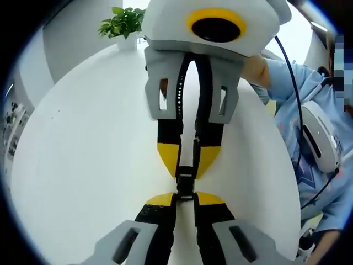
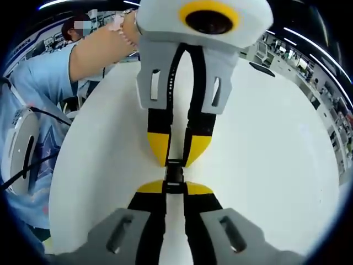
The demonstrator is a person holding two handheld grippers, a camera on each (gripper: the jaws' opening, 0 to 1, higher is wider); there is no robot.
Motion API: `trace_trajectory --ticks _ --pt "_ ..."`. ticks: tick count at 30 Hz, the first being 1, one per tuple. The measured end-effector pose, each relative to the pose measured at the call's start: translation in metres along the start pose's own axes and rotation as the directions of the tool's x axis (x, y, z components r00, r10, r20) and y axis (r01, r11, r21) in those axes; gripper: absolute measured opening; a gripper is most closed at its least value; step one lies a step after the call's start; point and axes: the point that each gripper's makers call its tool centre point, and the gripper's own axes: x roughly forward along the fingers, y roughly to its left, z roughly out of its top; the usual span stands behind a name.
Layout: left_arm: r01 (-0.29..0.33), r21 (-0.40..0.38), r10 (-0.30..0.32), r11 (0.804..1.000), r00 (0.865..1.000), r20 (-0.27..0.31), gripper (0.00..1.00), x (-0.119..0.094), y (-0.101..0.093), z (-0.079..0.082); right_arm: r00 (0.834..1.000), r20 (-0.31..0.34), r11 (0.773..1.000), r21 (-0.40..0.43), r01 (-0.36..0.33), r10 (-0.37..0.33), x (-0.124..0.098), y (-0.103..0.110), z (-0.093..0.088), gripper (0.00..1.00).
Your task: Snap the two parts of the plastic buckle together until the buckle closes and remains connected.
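Note:
A small black plastic buckle (image 1: 186, 182) is held over the white table (image 1: 83, 165) between two grippers that face each other tip to tip. In the left gripper view, my left gripper (image 1: 185, 200) rises from the bottom and is shut on the buckle's near end. My right gripper (image 1: 187, 170) comes down from the top and is shut on the far end. In the right gripper view the buckle (image 2: 174, 174) sits between my right gripper (image 2: 174, 190) below and my left gripper (image 2: 175, 163) above. The two halves meet, but the yellow fingertips hide the joint.
The round white table (image 2: 265, 165) spreads wide on both sides of the grippers. A green potted plant (image 1: 124, 22) stands at its far edge. A person in a light blue top (image 1: 320, 165) stands close to the table, with an arm (image 2: 99, 49) reaching over it.

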Motion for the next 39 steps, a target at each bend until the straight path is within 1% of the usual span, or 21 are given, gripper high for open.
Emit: trace_trajectory --ticks 6,12,14,17,20,22,27,31,34,35,39 --pt "0.006 -0.006 -0.006 1.000 1.000 0.000 0.11 0.002 0.012 0.004 1.000 -0.003 1.000 0.002 0.003 -0.003 -0.003 -0.005 -0.003 0.09" --pt "-0.002 0.000 0.002 1.000 1.000 0.005 0.11 0.005 0.021 0.007 1.000 -0.004 1.000 0.005 0.000 0.000 -0.005 -0.014 -0.006 0.09" --pt "-0.006 -0.001 0.006 1.000 1.000 0.008 0.11 0.005 0.023 0.005 1.000 -0.006 1.000 0.001 -0.001 0.001 -0.004 -0.017 -0.006 0.09" --pt "-0.019 -0.003 0.019 1.000 1.000 0.013 0.12 0.011 0.019 0.006 1.000 -0.009 1.000 0.006 -0.001 0.001 -0.004 -0.024 -0.005 0.10" --pt "-0.026 -0.006 0.026 1.000 1.000 0.017 0.12 0.012 0.024 0.005 1.000 -0.007 1.000 0.011 0.000 0.000 -0.003 -0.031 -0.005 0.10" --pt "-0.026 -0.014 0.026 1.000 0.999 0.021 0.12 0.015 0.023 0.004 1.000 -0.004 1.000 0.011 0.004 -0.004 -0.002 -0.036 -0.005 0.10" --pt "-0.016 -0.045 0.018 0.999 0.999 0.035 0.12 0.010 0.033 0.002 1.000 -0.002 1.000 0.016 0.015 -0.015 -0.002 -0.048 -0.004 0.10" --pt "-0.020 -0.032 0.022 0.999 0.999 0.034 0.12 0.006 0.038 0.002 1.000 -0.012 1.000 0.016 0.017 -0.017 -0.002 -0.054 -0.005 0.10" --pt "-0.019 -0.036 0.020 0.999 0.999 0.038 0.12 0.003 0.043 0.002 1.000 -0.013 1.000 0.014 0.019 -0.018 -0.002 -0.059 -0.005 0.10" --pt "-0.020 -0.045 0.022 0.999 0.999 0.044 0.12 0.001 0.048 0.002 1.000 -0.012 1.000 0.015 0.023 -0.023 -0.002 -0.063 -0.004 0.10" --pt "-0.033 -0.060 0.036 0.998 0.998 0.049 0.12 -0.002 0.057 0.002 0.999 -0.007 0.999 0.017 0.034 -0.033 0.000 -0.069 -0.003 0.10"
